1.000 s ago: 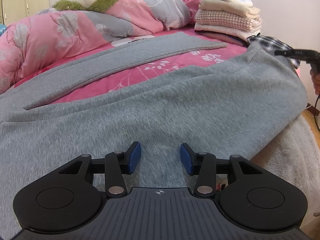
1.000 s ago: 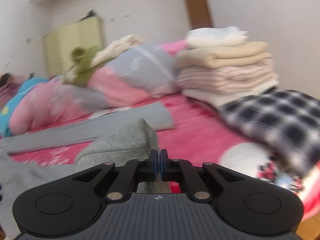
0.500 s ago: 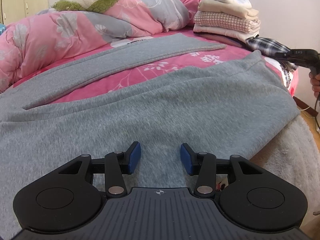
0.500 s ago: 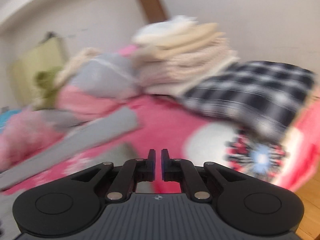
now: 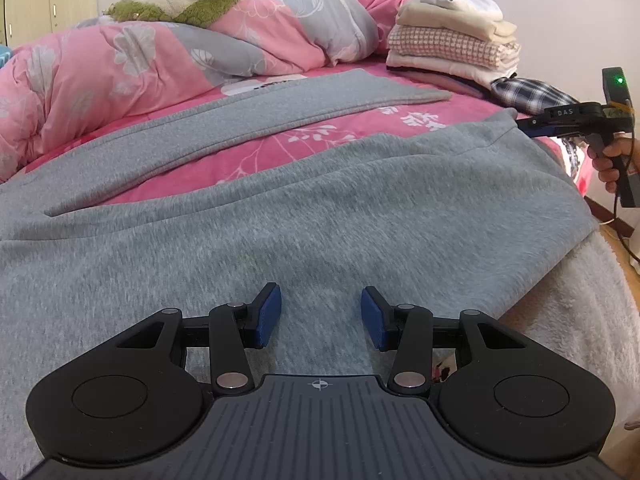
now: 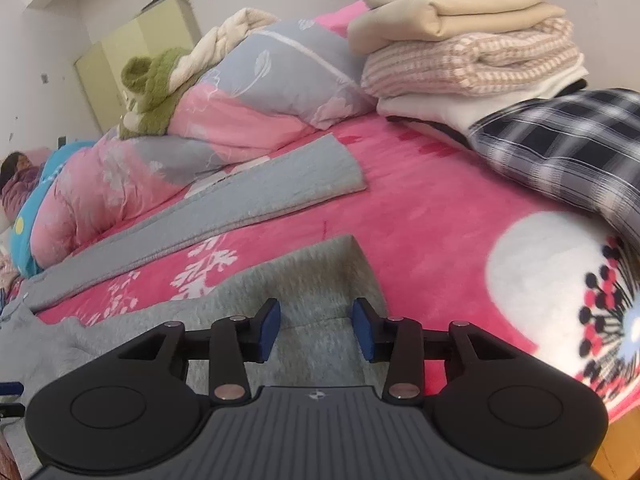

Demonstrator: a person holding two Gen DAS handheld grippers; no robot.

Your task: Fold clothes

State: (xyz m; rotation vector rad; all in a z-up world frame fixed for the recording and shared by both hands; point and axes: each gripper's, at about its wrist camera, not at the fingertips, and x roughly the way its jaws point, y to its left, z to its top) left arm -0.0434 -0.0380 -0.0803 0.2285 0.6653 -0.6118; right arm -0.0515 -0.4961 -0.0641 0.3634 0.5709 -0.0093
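Grey sweatpants (image 5: 320,208) lie spread on the pink bed sheet (image 5: 304,140), the far leg (image 5: 280,108) flat and the near leg ending at a cuff (image 6: 332,268). My left gripper (image 5: 320,316) hovers open just above the near leg's wide part, nothing between its blue pads. My right gripper (image 6: 316,322) is over the near leg's cuff and its jaws are opening; the grey cloth lies beneath them, unpinched. In the left wrist view the right gripper (image 5: 528,125) shows at the cuff's corner, held by a hand (image 5: 612,160).
A stack of folded clothes (image 6: 472,48) stands at the bed's far right, a plaid garment (image 6: 568,148) beside it. A pink and grey duvet (image 5: 160,52) is heaped along the back. A white fleece blanket (image 5: 580,320) hangs over the bed's right edge.
The right gripper, shut on the lifted near leg's end a second ago, swung right, came back and opened. That end now lies flat on the sheet. The left gripper kept still.
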